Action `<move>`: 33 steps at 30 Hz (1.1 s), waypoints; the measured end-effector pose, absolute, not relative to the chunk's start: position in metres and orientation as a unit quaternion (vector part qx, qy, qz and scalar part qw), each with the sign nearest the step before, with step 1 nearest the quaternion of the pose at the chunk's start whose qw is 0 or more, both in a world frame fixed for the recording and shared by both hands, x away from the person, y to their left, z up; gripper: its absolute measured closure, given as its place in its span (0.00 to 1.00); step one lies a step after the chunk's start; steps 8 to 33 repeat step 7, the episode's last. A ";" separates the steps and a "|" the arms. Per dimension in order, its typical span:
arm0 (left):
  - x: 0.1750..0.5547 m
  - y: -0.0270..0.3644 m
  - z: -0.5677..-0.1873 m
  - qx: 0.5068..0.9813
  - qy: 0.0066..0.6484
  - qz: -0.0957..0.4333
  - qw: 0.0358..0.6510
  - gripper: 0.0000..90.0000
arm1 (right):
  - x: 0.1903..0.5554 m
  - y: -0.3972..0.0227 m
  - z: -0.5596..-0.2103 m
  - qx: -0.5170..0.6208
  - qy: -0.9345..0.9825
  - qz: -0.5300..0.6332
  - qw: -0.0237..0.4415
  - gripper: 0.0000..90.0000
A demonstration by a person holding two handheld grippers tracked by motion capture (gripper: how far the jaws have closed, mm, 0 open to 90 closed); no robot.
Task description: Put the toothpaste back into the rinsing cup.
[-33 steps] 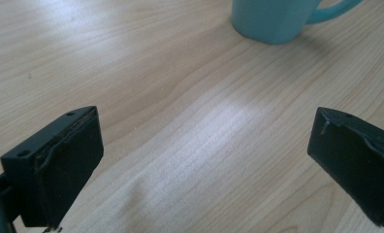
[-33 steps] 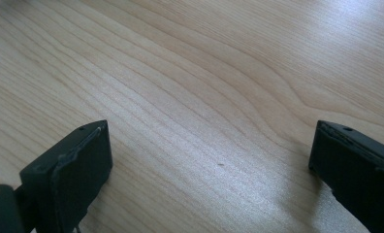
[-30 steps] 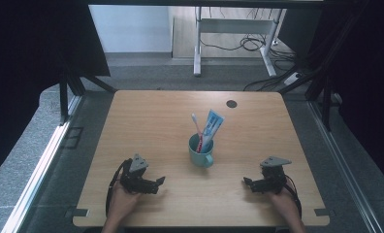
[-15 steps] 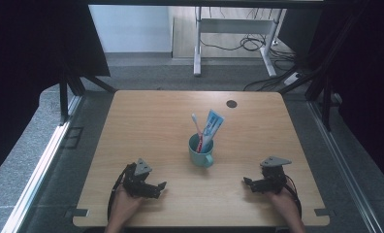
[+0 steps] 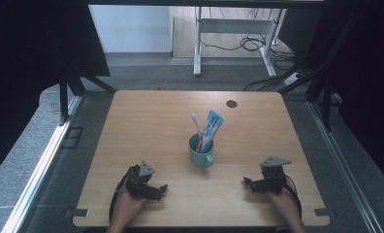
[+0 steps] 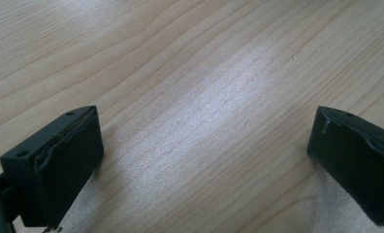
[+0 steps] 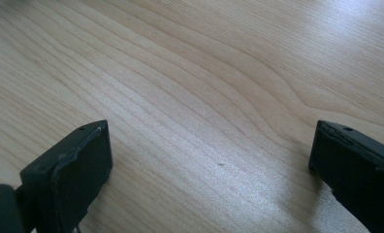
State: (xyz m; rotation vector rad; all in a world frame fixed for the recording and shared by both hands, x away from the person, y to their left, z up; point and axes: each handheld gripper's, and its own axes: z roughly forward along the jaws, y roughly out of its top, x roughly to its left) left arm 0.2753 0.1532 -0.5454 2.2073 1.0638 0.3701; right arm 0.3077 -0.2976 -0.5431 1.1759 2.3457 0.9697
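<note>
Wooden table [image 5: 146, 121] bears teal mug [image 5: 200, 156] holding toothpaste [image 5: 212, 127]

You can't read any text here: print on the toothpaste tube [image 5: 212, 127] in the teal mug [image 5: 200, 154] is too small/blurred to make out.

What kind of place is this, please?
Probably an office or lab set up for recording: a plain wooden table with dark curtains at both sides, and behind it a desk frame with loose cables on the floor.
</note>
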 end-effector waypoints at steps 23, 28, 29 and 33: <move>0.275 0.153 -0.546 0.841 0.407 0.142 0.325 0.00 | 0.308 -0.298 -0.543 0.414 0.826 0.342 0.170 0.01; 0.275 0.153 -0.546 0.841 0.407 0.142 0.325 0.00 | 0.308 -0.298 -0.543 0.414 0.826 0.342 0.170 0.01; 0.275 0.153 -0.546 0.841 0.407 0.142 0.325 0.00 | 0.308 -0.298 -0.543 0.414 0.826 0.342 0.170 0.01; 0.275 0.153 -0.546 0.841 0.407 0.142 0.325 0.00 | 0.308 -0.298 -0.543 0.414 0.826 0.342 0.170 0.01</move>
